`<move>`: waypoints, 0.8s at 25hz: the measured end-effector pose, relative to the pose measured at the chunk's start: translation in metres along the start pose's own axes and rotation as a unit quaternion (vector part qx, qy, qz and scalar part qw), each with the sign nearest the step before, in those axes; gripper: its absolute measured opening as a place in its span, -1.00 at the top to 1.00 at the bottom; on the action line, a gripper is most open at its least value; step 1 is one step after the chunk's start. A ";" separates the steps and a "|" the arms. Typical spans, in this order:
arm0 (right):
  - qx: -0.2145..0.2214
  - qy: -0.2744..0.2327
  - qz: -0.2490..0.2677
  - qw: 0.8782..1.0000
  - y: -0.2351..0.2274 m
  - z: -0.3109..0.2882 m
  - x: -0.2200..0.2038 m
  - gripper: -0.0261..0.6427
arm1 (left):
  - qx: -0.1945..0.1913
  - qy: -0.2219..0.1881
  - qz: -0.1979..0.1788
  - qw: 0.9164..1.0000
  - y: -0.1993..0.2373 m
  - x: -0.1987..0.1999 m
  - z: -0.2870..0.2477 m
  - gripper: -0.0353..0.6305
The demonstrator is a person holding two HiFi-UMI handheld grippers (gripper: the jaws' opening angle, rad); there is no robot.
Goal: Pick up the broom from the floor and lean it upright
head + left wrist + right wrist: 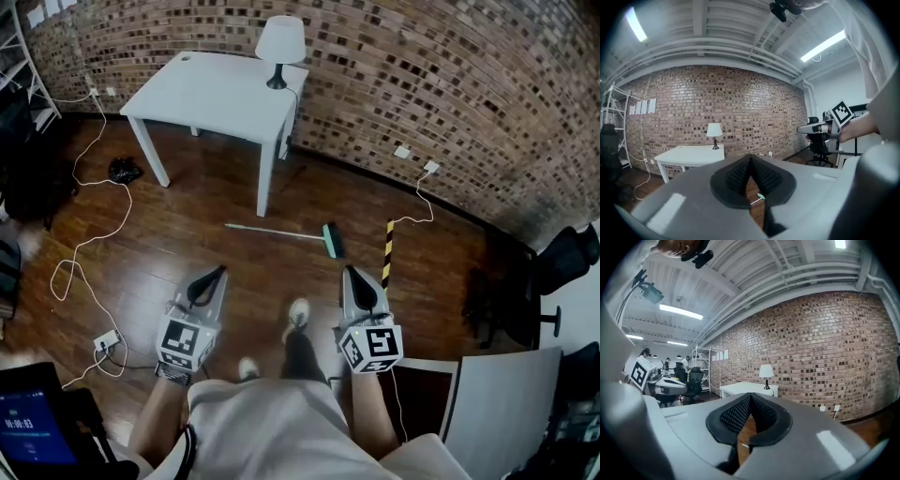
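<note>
A broom [281, 233] with a pale handle and a green head [331, 240] lies flat on the dark wooden floor, a short way in front of the person's feet. My left gripper [220, 270] and right gripper [348, 270] hover side by side above the floor, well short of the broom, pointing nearly level. Both have their jaws touching at the tips with nothing between them. Through the slit under the left gripper's [750, 157] jaws a sliver of the broom [758, 198] shows. The right gripper's view [750, 395] gives a faint glimpse of the broom's handle [745, 445].
A white table [217, 96] with a lamp [279, 47] stands against the brick wall beyond the broom. Cables [89, 239] trail over the floor at the left. A yellow-black striped strip [386, 253] lies right of the broom's head. An office chair [525, 291] stands at the right.
</note>
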State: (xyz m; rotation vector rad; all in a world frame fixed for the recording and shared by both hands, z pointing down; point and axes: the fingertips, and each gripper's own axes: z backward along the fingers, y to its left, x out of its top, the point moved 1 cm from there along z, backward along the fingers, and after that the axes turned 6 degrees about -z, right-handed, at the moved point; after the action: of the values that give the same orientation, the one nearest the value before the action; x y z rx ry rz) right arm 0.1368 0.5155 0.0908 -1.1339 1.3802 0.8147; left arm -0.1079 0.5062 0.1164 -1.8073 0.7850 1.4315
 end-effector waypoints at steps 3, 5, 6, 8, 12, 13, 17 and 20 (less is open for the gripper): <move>0.004 0.003 -0.005 1.000 -0.022 -0.027 -0.002 0.89 | 0.002 0.007 -0.003 1.000 0.006 -0.001 -0.027 0.90; 0.007 0.004 -0.007 1.000 -0.039 -0.049 0.000 0.89 | 0.006 0.012 -0.002 1.000 0.012 -0.002 -0.050 0.90; 0.009 0.003 -0.008 1.000 -0.048 -0.060 0.002 0.89 | 0.007 0.014 -0.002 1.000 0.015 -0.002 -0.062 0.90; 0.014 0.000 -0.008 1.000 -0.067 -0.085 0.010 0.89 | 0.010 0.017 -0.005 1.000 0.021 0.001 -0.089 0.90; 0.027 -0.002 -0.007 1.000 -0.110 -0.133 0.024 0.89 | 0.024 0.016 -0.007 1.000 0.034 0.013 -0.151 0.90; 0.030 -0.001 -0.007 1.000 -0.120 -0.144 0.028 0.89 | 0.026 0.017 -0.006 0.999 0.036 0.016 -0.166 0.90; 0.045 -0.001 -0.003 0.999 -0.159 -0.187 0.043 0.89 | 0.029 0.022 -0.006 0.999 0.041 0.027 -0.233 0.90; 0.057 0.002 -0.004 0.998 -0.187 -0.215 0.048 0.89 | 0.036 0.007 -0.015 0.999 0.042 0.044 -0.273 0.90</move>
State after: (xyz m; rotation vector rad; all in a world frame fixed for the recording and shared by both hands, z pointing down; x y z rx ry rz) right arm 0.2485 0.2496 0.0990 -1.0519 1.4062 0.7189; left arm 0.0205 0.2575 0.1091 -1.7689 0.8024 1.3550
